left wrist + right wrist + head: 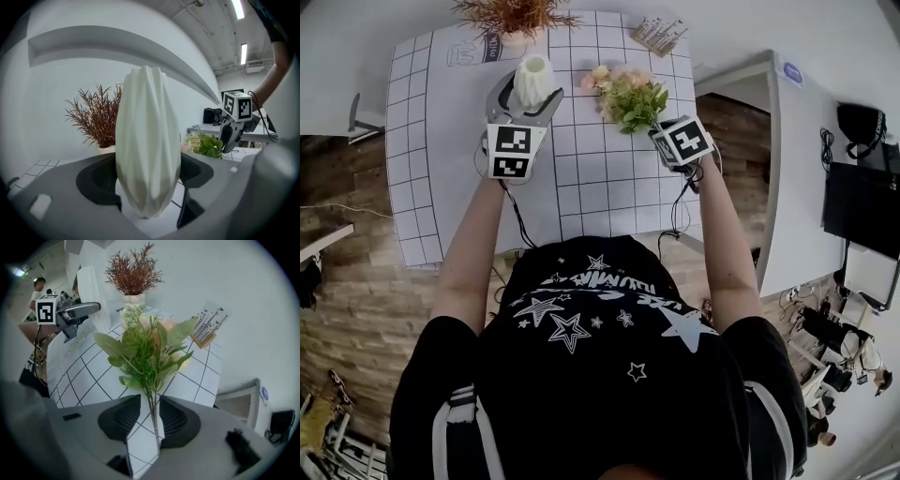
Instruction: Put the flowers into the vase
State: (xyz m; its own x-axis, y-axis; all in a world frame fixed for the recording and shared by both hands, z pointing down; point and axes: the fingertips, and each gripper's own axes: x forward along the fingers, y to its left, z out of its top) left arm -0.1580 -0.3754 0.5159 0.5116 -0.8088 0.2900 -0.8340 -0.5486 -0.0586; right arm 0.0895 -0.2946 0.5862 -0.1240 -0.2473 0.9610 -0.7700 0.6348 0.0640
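Note:
A white ribbed vase (533, 80) (147, 140) stands upright on the gridded mat (600, 187). My left gripper (530, 98) (147, 180) is shut on it, a dark pad pressing each side of its lower body. The bunch of flowers (630, 94) (150, 348), green leaves with pale pink blooms, lies on the mat to the vase's right. My right gripper (661, 133) (150, 416) points steeply down over the stems. Its jaws stand open: the thin stems run between the pads, close to the right one, with a clear gap on the left.
A dried reddish plant in a white pot (511, 17) (133, 275) stands at the mat's far edge. A small wooden rack (658, 35) (206, 326) sits at the far right corner. A desk with a monitor (862, 206) lies to the right, across a gap of wooden floor.

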